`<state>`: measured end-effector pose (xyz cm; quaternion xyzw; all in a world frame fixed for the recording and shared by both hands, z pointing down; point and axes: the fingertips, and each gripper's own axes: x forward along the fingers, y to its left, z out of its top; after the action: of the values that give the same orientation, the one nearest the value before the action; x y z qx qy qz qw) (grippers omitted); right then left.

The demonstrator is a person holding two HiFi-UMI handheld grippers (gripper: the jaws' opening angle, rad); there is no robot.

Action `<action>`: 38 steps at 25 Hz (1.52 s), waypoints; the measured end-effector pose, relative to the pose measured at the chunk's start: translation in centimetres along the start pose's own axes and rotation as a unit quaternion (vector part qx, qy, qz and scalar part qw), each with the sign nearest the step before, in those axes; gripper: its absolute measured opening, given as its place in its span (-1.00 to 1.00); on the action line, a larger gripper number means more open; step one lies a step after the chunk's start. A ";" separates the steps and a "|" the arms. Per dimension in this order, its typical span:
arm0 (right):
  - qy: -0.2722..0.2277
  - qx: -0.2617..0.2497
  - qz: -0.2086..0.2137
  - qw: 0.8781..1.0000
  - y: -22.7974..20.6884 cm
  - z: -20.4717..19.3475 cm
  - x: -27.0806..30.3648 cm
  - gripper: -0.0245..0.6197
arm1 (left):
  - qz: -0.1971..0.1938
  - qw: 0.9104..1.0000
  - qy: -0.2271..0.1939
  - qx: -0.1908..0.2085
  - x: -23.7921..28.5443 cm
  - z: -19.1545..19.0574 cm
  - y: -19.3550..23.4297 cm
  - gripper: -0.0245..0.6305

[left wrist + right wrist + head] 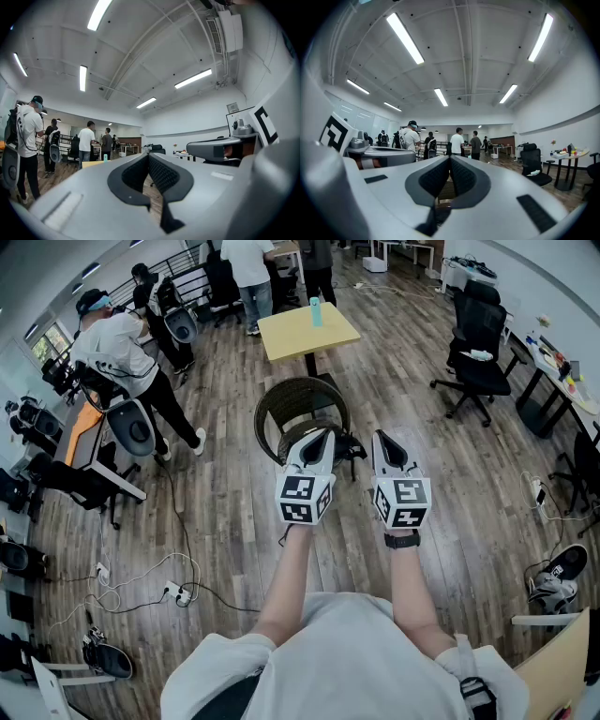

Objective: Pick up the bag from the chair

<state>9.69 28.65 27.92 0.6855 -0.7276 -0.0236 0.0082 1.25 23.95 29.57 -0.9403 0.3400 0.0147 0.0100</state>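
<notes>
**Head view: reach for the bag not yet begun, both grippers clenched and empty**

Head view looks steeply down on the round wicker chair (298,401), which stands on the wood floor just ahead of the person. The left gripper (318,436) and right gripper (385,440) hang side by side over the near edge of that chair and cover most of its seat. A dark shape (350,450) shows at the chair's near right side, between the two grippers. It is probably the bag, though too little of it is in sight to make out a handle or strap.

In the left gripper view the jaws meet with nothing between them, and the right gripper view shows the same. Both look level across the room, well over the chair, so neither sees the bag.

I judge the step in hand to be the approach, with no grasp started. The next move calls for one gripper to tip downward toward the seat and spread its jaws. It should then come down on a part of the bag that stands proud, such as a strap or a fold. The chair's raised rim on the far side leaves the near side as the easier way in.
</notes>
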 end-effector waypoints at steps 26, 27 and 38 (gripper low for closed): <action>0.000 -0.007 0.029 1.000 -4.6 -4.1 1.5 -0.90 | 0.036 0.998 0.044 0.012 4.4 -4.9 -2.0 -0.89; -0.001 -0.012 0.026 1.000 -4.5 -4.2 2.6 -0.90 | 0.042 0.997 0.051 0.029 5.1 -5.4 -1.2 -0.89; 0.012 -0.025 0.066 0.997 -2.2 -3.9 18.4 -0.90 | 0.090 0.995 0.032 0.037 12.7 -4.3 13.0 -0.89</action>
<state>10.95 10.02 31.33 0.6356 -0.7705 -0.0334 0.0357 2.80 5.73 33.30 -0.9046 0.4241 -0.0275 0.0326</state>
